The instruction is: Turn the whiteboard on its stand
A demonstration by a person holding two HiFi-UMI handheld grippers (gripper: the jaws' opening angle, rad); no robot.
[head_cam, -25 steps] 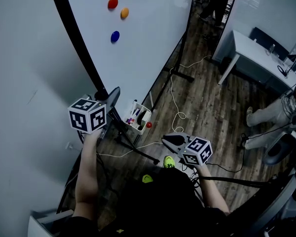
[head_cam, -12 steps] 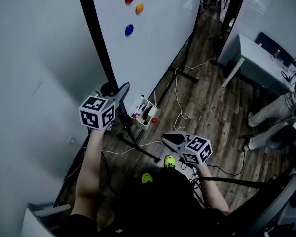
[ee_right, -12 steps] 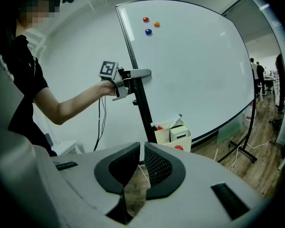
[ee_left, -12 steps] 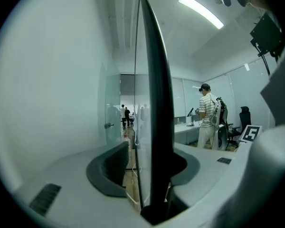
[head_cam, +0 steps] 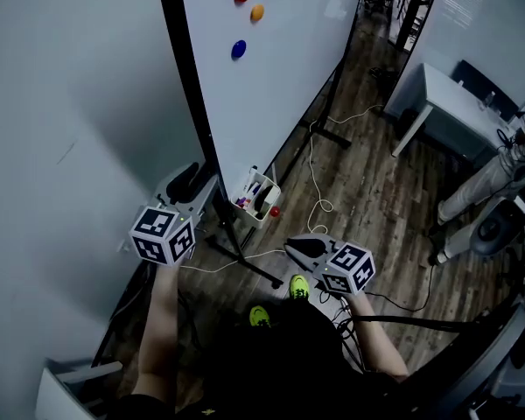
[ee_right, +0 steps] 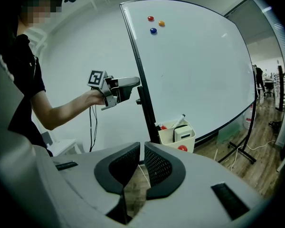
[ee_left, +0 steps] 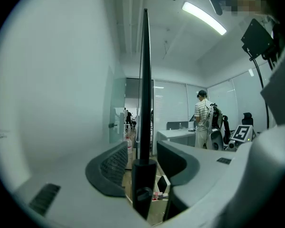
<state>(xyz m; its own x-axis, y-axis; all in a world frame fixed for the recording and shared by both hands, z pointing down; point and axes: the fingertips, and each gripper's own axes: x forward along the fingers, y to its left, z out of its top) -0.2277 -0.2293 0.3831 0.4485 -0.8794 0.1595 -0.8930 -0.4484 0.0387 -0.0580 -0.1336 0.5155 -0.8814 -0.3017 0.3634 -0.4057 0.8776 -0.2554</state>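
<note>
The whiteboard (head_cam: 280,77) stands on its wheeled stand, with three magnets (head_cam: 245,16) near its top and a black frame edge (head_cam: 192,94) facing me. My left gripper (head_cam: 192,182) sits just short of that edge, low on the board. Its jaws have just been opening. In the left gripper view the black edge (ee_left: 145,80) and a knob fitting (ee_left: 143,189) stand between the fingers (ee_left: 115,163) with gaps on both sides. My right gripper (head_cam: 304,250) hangs shut over the floor, holding nothing. The right gripper view shows the whiteboard (ee_right: 199,65) and the left gripper (ee_right: 130,83) beside its edge.
A cream marker tray (head_cam: 258,198) with an eraser hangs at the board's lower corner. The stand's foot (head_cam: 328,134) and cables (head_cam: 315,199) lie on the wooden floor. A white desk (head_cam: 459,103) and a person (head_cam: 490,191) are at the right. A wall (head_cam: 61,103) is close on the left.
The left gripper has let go of the board's black edge, opened, and drawn back and down toward me. The right gripper has stayed where it was.
</note>
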